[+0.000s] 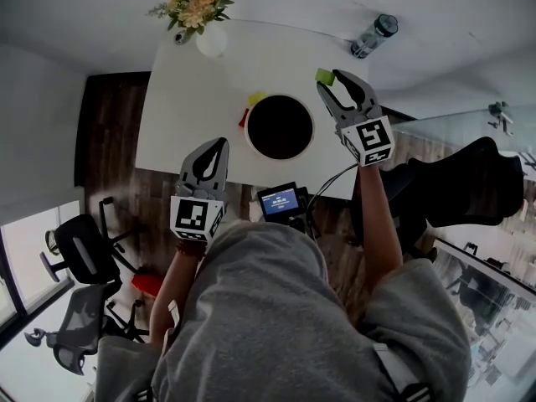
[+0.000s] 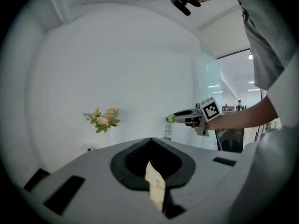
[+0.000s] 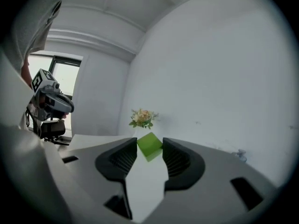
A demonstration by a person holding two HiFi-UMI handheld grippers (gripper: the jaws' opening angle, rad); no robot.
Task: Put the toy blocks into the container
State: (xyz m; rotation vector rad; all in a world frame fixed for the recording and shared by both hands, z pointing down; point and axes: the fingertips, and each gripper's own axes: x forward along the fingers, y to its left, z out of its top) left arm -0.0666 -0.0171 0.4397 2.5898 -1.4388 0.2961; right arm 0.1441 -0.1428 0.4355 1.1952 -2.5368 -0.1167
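Note:
A round black container with a white rim (image 1: 280, 159) stands on the white table (image 1: 184, 99). A yellow block (image 1: 255, 99) and a red block (image 1: 244, 117) lie against its left side. My right gripper (image 1: 333, 80) hangs above the table, just right of the container, shut on a green block (image 1: 324, 76). In the right gripper view the green block (image 3: 149, 146) sits tilted between the two dark fingertips. My left gripper (image 1: 219, 143) is shut and empty at the table's near edge, left of the container. In the left gripper view its jaws (image 2: 151, 143) meet with nothing in them.
A vase of flowers (image 1: 209, 36) stands at the table's far edge and a water bottle (image 1: 373, 36) at the far right. A small device with a lit screen (image 1: 280, 201) sits near the front edge. Office chairs (image 1: 79, 249) stand on the left, a dark chair (image 1: 469, 182) on the right.

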